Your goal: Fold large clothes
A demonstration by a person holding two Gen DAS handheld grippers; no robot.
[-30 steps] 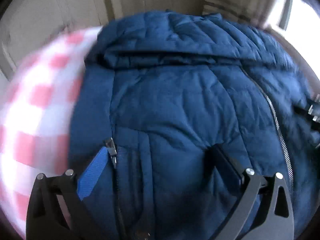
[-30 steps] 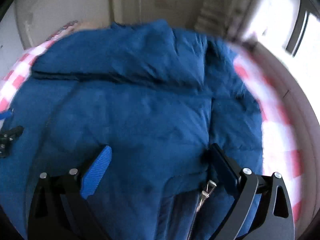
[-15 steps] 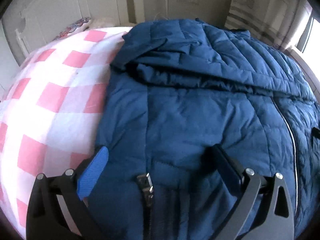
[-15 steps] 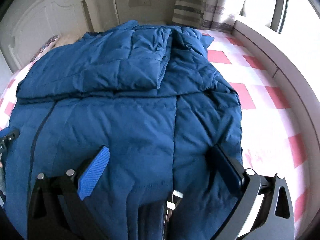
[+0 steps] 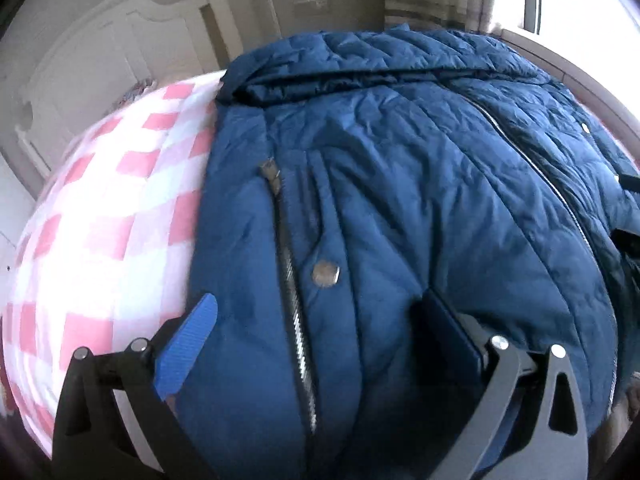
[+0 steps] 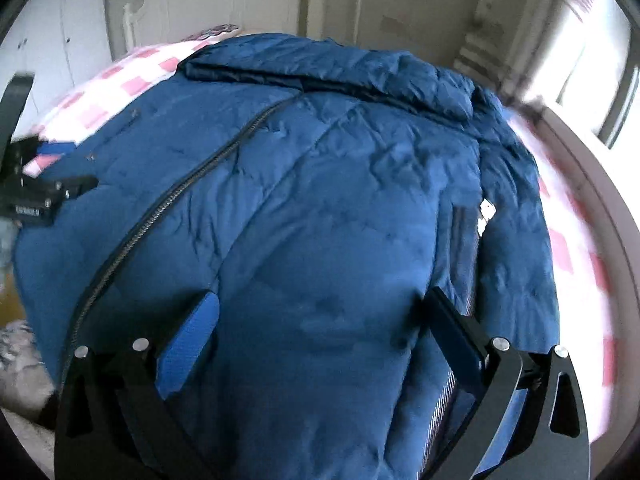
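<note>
A large navy quilted jacket point(image 5: 400, 184) lies spread on a bed with a pink and white checked sheet point(image 5: 112, 216). Its hood lies folded at the far end. My left gripper point(image 5: 320, 320) is open over the jacket's near left part, by a pocket zipper point(image 5: 294, 304) and a snap button point(image 5: 326, 274). My right gripper point(image 6: 324, 316) is open over the jacket's point(image 6: 340, 200) near right part, beside the centre zipper point(image 6: 160, 208). The left gripper shows at the left edge of the right wrist view point(image 6: 32, 188). Neither gripper holds fabric.
A white headboard point(image 5: 100, 60) stands behind the bed. A window point(image 6: 600, 60) and a ledge run along the right side. The checked sheet point(image 6: 576, 240) shows bare right of the jacket. Floor and grey cloth point(image 6: 20, 360) show at the lower left.
Both grippers have drawn back towards the jacket's hem, so the pocket zippers now lie farther ahead. Both stay open.
</note>
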